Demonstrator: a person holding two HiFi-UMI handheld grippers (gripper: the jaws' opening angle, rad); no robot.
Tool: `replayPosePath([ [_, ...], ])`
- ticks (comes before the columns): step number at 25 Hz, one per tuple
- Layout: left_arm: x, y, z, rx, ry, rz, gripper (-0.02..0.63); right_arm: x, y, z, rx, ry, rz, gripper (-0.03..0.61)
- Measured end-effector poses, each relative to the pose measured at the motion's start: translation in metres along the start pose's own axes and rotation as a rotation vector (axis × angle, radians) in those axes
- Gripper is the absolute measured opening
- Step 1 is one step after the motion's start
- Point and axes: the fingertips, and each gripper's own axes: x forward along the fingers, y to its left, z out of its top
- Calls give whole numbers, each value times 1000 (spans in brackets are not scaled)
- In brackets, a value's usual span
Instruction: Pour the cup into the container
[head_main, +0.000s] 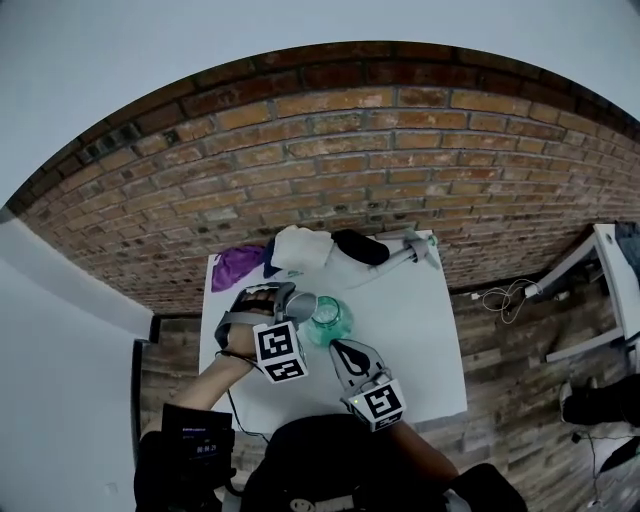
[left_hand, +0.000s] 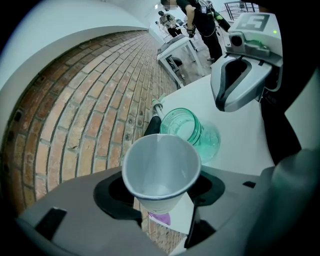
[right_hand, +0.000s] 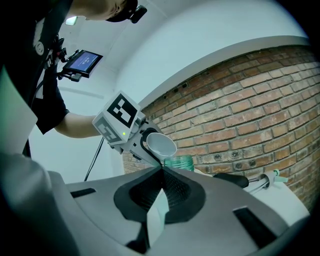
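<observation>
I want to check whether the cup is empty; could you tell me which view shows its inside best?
The left gripper view: it looks straight into the cup. The head view shows it small, by the jar; the right gripper view, its mouth obliquely.

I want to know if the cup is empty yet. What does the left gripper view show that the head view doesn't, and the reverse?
Only the left gripper view: the inside of the paper cup, tipped in the left hand-held gripper, with nothing plainly left at its bottom. Only the head view: that gripper's marker cube and the whole white table. Both: the green jar by the cup's rim and the right hand-held gripper beside it.
</observation>
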Motion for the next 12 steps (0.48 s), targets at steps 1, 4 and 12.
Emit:
replayPosePath([
  [1, 0, 1, 0, 0, 2, 0, 281, 1, 0, 0, -2, 1, 2, 0],
  [4, 1, 2, 0, 2, 8, 1, 281, 3, 0, 1, -8, 3, 10, 0],
  [12, 2, 3, 1, 24, 20, 10, 281, 2, -1, 3, -16, 2, 9, 0],
])
